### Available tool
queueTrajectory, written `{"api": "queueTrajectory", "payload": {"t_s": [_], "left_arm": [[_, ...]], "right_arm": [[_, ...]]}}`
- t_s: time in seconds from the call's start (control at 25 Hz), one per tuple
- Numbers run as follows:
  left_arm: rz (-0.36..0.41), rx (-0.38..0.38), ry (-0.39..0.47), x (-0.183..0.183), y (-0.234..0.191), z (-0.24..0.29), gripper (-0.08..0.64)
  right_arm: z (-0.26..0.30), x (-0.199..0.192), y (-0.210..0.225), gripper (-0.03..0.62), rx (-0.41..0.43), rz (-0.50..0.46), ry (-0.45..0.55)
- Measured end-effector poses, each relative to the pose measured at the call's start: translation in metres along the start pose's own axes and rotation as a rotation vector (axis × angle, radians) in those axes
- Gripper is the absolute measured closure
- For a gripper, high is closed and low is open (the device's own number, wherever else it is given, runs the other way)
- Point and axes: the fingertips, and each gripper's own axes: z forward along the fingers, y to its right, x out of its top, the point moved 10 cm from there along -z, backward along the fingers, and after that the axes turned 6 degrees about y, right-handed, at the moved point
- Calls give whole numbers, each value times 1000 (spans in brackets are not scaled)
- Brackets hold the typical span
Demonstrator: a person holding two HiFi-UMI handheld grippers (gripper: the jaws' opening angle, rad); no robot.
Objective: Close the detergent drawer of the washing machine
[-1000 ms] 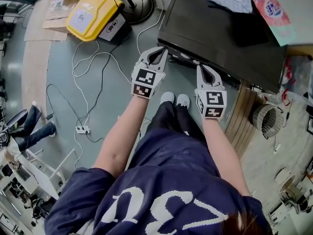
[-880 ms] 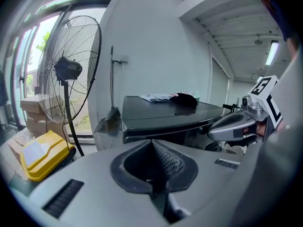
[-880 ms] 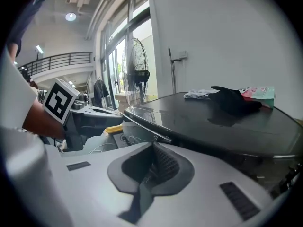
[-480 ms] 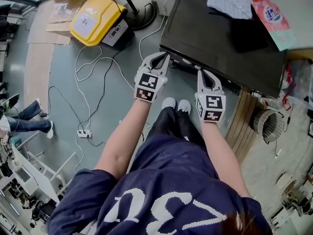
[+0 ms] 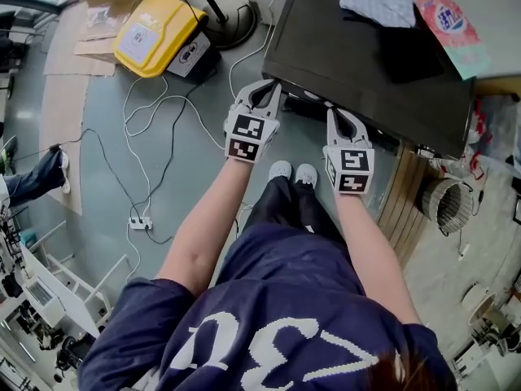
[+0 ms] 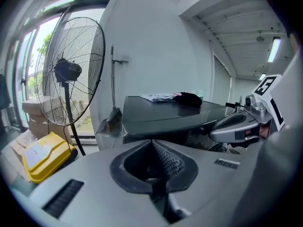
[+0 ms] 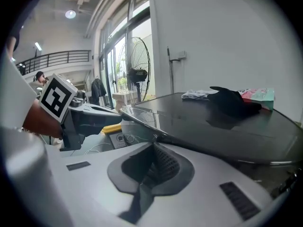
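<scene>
Drawers like this are stiff, light plastic and slide easily, so push flat on the front. Your detergent drawer [image 5: 308, 104] seems to be the dark bit at the near edge of the washing machine [image 5: 326, 39]. The left hand-held gripper [image 5: 264, 86] and right hand-held gripper [image 5: 340, 114] are shut tight, holding nothing. Both have barely moved since before.

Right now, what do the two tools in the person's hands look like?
The left tool and right tool are light grey, with pointed jaws and dark ribbed pads. Each carries a white cube with black square markers. The person wears a navy short-sleeved shirt with white print.
</scene>
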Motion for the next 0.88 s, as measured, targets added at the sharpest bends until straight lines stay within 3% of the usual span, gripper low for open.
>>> {"api": "queueTrajectory", "payload": {"t_s": [0.16, 0.36, 0.6, 0.88], "left_arm": [[13, -4, -3, 3, 1, -3, 540], [30, 6, 36, 17, 3, -27, 540], [17, 60, 148, 61, 3, -63, 540], [24, 99, 305, 123, 13, -110, 540]], "right_arm": [[-6, 5, 3, 576, 24, -59, 24], [-30, 28, 5, 575, 75, -27, 109], [-62, 83, 5, 577, 130, -31, 308], [-116, 154, 6, 577, 101, -72, 528]]}}
